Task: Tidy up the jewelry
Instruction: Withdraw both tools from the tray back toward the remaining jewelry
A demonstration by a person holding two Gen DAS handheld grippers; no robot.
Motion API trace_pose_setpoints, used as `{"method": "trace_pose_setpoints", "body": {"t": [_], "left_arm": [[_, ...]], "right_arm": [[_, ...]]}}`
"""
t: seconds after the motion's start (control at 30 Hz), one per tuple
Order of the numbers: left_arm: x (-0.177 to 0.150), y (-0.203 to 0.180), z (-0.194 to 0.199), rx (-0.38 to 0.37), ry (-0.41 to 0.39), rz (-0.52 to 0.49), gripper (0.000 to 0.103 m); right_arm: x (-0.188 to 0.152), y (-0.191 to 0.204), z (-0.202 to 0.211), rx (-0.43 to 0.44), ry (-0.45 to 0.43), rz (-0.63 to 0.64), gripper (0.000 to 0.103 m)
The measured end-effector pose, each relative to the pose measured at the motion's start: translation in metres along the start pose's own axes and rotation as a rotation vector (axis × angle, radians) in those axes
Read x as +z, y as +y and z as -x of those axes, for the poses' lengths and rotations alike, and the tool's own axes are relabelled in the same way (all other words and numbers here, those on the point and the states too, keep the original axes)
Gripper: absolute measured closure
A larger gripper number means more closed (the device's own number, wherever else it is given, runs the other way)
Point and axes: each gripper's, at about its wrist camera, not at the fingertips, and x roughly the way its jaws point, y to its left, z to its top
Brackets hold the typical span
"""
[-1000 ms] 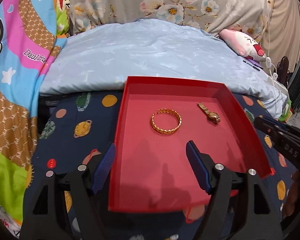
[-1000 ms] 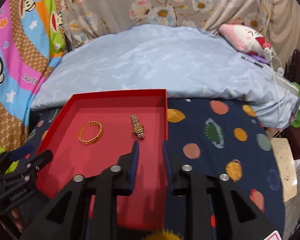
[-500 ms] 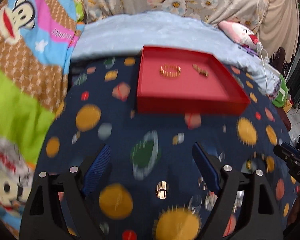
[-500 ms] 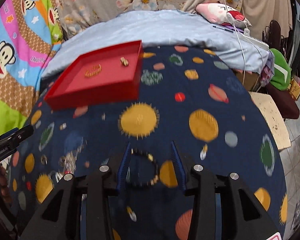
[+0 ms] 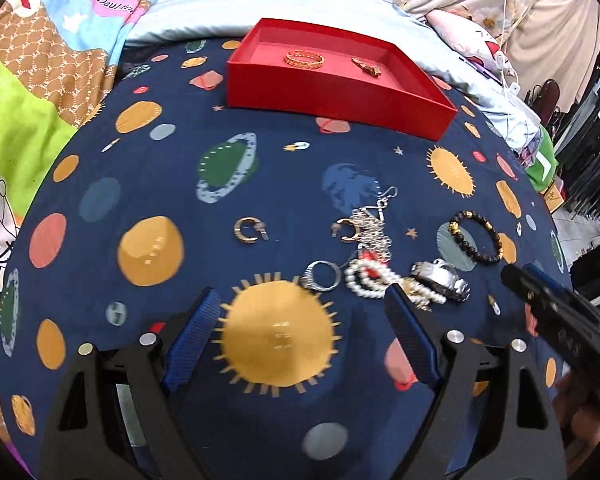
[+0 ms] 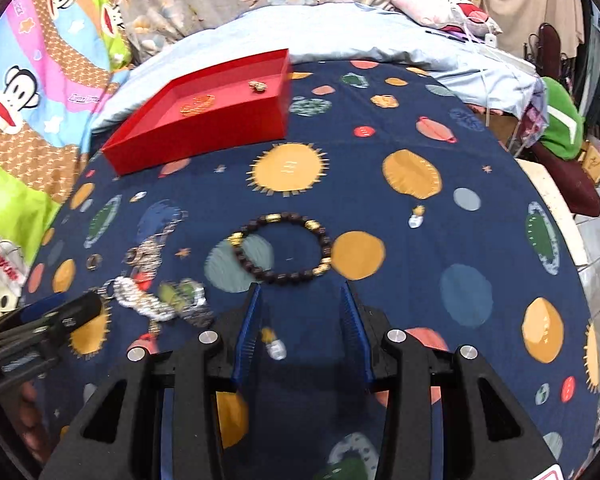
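The red tray (image 5: 340, 92) holds a gold bangle (image 5: 304, 58) and a gold watch (image 5: 366, 66). Loose jewelry lies on the navy bedspread: a gold hoop earring (image 5: 248, 231), a silver ring (image 5: 320, 276), a pearl bracelet (image 5: 372, 280), a silver watch (image 5: 440, 276) and a dark bead bracelet (image 5: 476, 236). My left gripper (image 5: 304, 304) is open just short of the ring and pearls, holding nothing. My right gripper (image 6: 300, 292) is open with the dark bead bracelet (image 6: 240, 252) lying just beyond its fingertips. The tray (image 6: 204, 132) sits far left in that view.
The planet-print bedspread (image 5: 148, 252) covers a rounded surface that drops off at the right. A light blue quilt (image 6: 340, 28) lies behind the tray. Colourful cartoon bedding (image 5: 32, 92) rises on the left. Clutter and a green item (image 6: 560, 120) stand off the right edge.
Both grippers pulled back from over the red tray to the near part of the bedspread, bringing the loose jewelry into view. The right jaws stand wider than a second ago.
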Motion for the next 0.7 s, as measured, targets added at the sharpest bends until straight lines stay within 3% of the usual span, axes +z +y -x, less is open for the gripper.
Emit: {"method": "trace_pose_setpoints", "body": {"t": [0.13,0.27,0.5,0.7], "left_arm": [[0.000,-0.008,-0.003,0.036,-0.003,-0.018,0.021],[0.004,-0.008,-0.007,0.016,0.022,0.013,0.021],[0.013,-0.031,-0.022,0.016,0.053,0.039,0.021],[0.003,-0.047,-0.027,0.114,0.046,-0.071,0.019]], "right_arm": [[-0.004,0.021,0.003,0.042,0.003,0.050,0.062],[-0.006,0.034,-0.001,0.040,0.000,0.082,0.061],[0.000,0.017,0.001,0.027,-0.013,0.043,0.056],[0.002,-0.004,0.004,0.008,-0.023,0.002,0.055]]}}
